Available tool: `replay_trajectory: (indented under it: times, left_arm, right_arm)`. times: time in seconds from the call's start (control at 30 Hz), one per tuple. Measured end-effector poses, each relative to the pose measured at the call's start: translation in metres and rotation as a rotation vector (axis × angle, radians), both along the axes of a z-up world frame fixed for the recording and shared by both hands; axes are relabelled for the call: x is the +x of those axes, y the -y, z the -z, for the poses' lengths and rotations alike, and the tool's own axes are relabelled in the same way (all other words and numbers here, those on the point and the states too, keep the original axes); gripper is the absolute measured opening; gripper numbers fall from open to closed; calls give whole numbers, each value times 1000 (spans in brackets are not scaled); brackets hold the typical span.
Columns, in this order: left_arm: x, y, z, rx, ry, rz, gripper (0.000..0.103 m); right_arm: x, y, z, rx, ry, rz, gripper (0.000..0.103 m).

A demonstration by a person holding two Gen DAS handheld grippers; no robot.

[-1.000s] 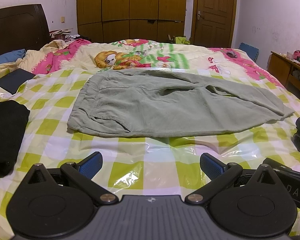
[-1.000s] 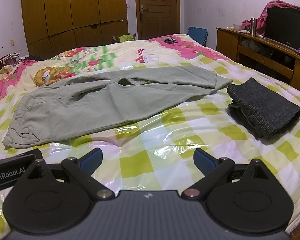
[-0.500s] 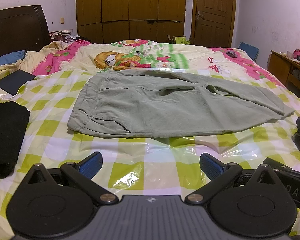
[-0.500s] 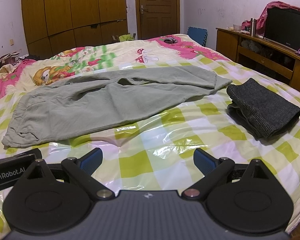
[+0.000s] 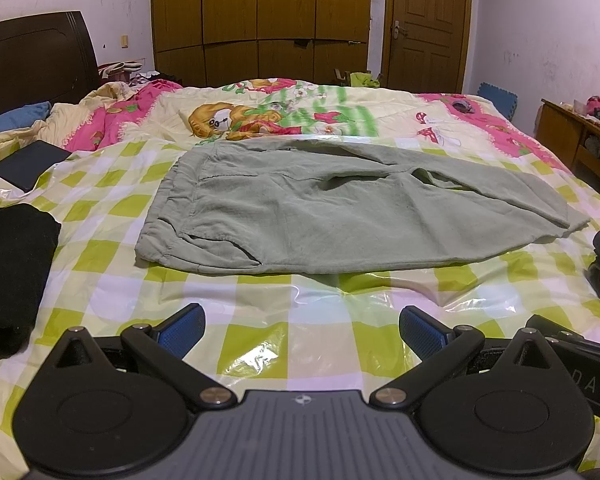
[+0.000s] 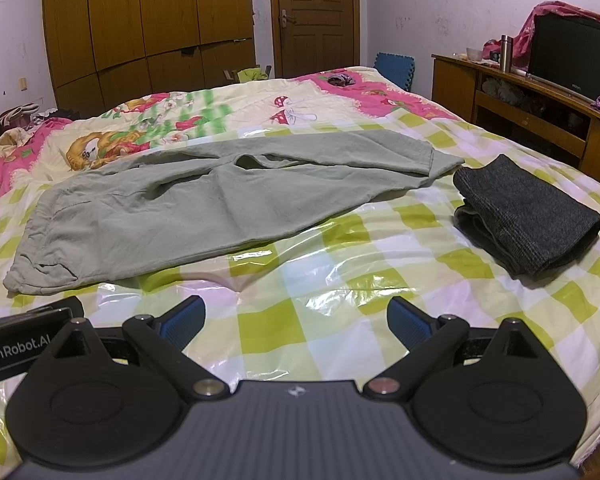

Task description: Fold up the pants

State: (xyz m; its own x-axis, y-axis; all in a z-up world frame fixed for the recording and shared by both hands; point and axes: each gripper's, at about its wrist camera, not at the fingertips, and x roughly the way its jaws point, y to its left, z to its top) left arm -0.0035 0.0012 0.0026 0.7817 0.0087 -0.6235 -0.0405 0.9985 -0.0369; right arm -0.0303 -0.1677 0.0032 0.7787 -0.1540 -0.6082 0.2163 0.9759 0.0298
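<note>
Your left gripper (image 5: 300,328) sits low at 6 o'clock in its own view, its blue pads (image 5: 182,330) spread wide with nothing between them. It hangs above the glossy green-checked sheet (image 5: 260,344), touching no cloth. Your right gripper (image 6: 296,320) is the same: jaws far apart, empty, over bare sheet. The two tools are close side by side; the right one's body shows at 4 o'clock in the left view, and the left one's labelled body at 9 o'clock in the right view.

A clear band of sheet runs between each gripper and the pants. From the left gripper, the pants (image 5: 320,216) lie at 12 o'clock, spread flat across the bed. The waistband (image 5: 168,208) is toward 11 o'clock and the leg ends (image 5: 572,224) toward 2 o'clock. The near hem lies closest to you. From the right gripper, the pants (image 6: 204,200) stretch from 10 o'clock to 1 o'clock, with the leg ends (image 6: 440,164) on the right.

Mind the sides. A black folded garment (image 5: 8,276) lies at 9 o'clock of the left gripper, well apart from the waistband. A dark grey folded garment (image 6: 528,220) lies at 2 o'clock of the right gripper, near the leg ends; you cannot tell whether they touch. Beyond the pants lies a cartoon-print quilt (image 5: 300,112).
</note>
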Motion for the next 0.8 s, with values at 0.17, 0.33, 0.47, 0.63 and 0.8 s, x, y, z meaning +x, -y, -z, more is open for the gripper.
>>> replay_trajectory:
  times: [0.17, 0.33, 0.47, 0.63, 0.8]
  left_arm:
    - [0, 0, 0, 0, 0, 0, 103]
    - [0, 0, 0, 0, 0, 0, 103]
    - [0, 0, 0, 0, -1, 0, 103]
    - [-1, 0, 0, 1, -3, 0, 103]
    - [-2, -1, 1, -1, -6, 0, 103]
  right_arm:
    - [0, -1, 1, 0, 0, 1, 97]
    - [0, -1, 1, 0, -1, 0, 97]
    - [0, -1, 1, -1, -1, 0, 97]
    - [0, -1, 1, 0, -5, 0, 97]
    - [0, -1, 3, -2, -8, 0, 97]
